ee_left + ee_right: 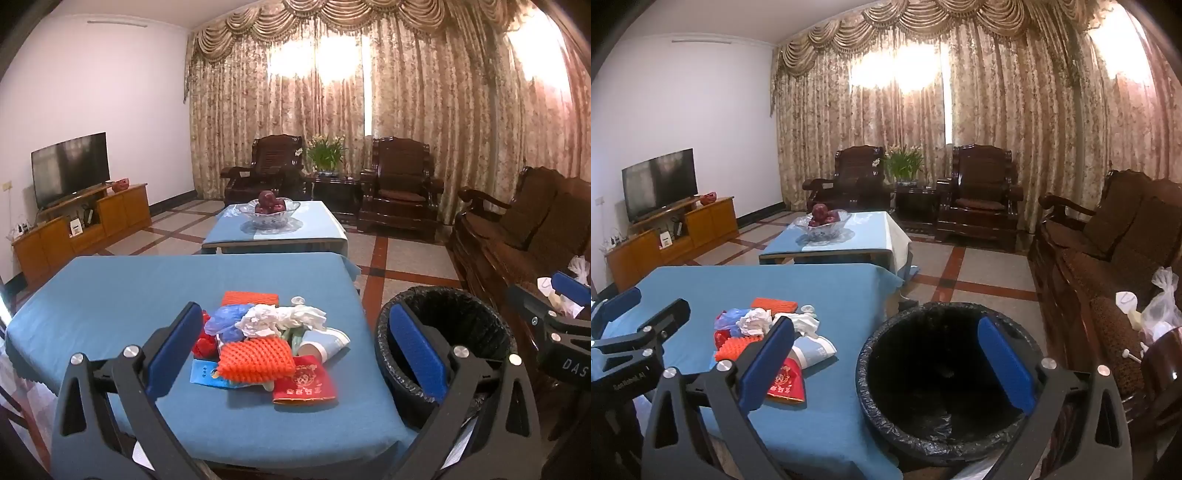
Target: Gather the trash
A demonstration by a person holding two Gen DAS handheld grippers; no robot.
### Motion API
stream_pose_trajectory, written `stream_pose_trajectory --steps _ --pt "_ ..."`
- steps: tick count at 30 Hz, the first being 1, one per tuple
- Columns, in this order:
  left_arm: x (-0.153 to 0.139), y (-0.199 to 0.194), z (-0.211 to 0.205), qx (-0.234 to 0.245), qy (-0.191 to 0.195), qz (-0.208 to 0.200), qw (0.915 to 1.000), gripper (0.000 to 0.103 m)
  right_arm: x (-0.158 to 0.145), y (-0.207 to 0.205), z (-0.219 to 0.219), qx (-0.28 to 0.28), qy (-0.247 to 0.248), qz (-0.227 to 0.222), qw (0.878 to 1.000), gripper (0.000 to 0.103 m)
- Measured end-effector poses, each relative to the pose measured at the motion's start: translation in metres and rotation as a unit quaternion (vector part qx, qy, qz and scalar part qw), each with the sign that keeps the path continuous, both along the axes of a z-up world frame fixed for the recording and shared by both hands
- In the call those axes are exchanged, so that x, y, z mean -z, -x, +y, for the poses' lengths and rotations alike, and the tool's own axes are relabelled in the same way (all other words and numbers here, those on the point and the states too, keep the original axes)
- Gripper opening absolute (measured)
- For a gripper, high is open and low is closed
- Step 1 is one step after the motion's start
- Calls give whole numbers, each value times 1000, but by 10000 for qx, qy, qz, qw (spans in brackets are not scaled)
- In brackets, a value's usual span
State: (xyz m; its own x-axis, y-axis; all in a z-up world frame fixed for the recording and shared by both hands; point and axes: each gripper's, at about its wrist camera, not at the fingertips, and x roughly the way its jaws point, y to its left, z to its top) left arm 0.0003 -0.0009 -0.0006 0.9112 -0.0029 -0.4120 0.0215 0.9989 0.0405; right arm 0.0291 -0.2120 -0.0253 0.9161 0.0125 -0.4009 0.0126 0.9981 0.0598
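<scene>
A pile of trash lies on the blue-covered table (pixel 110 295): an orange foam net (pixel 255 358), a red packet (pixel 304 386), white crumpled tissue (pixel 280 317), blue plastic (pixel 225 317), and a paper cup (pixel 321 343). The pile also shows in the right wrist view, with the red packet (pixel 786 384) nearest. A black-lined trash bin (pixel 945 376) stands on the floor right of the table. My left gripper (pixel 295 358) is open and empty, held above the pile. My right gripper (pixel 886 362) is open and empty, near the bin's left rim.
A second blue table holds a glass fruit bowl (pixel 267 210) further back. A wooden sofa (pixel 524 236) with plastic bags (pixel 1161 306) stands on the right. Armchairs (pixel 400 184), a TV (pixel 70 166) on its cabinet and curtains line the room.
</scene>
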Motion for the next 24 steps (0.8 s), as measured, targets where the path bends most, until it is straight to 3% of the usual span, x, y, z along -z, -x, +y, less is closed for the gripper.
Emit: stream_pose_trajectory --steps 24 --pt "-2 -7 6 -19 66 -9 10000 98 -1 -1 0 11 28 -1 10000 97"
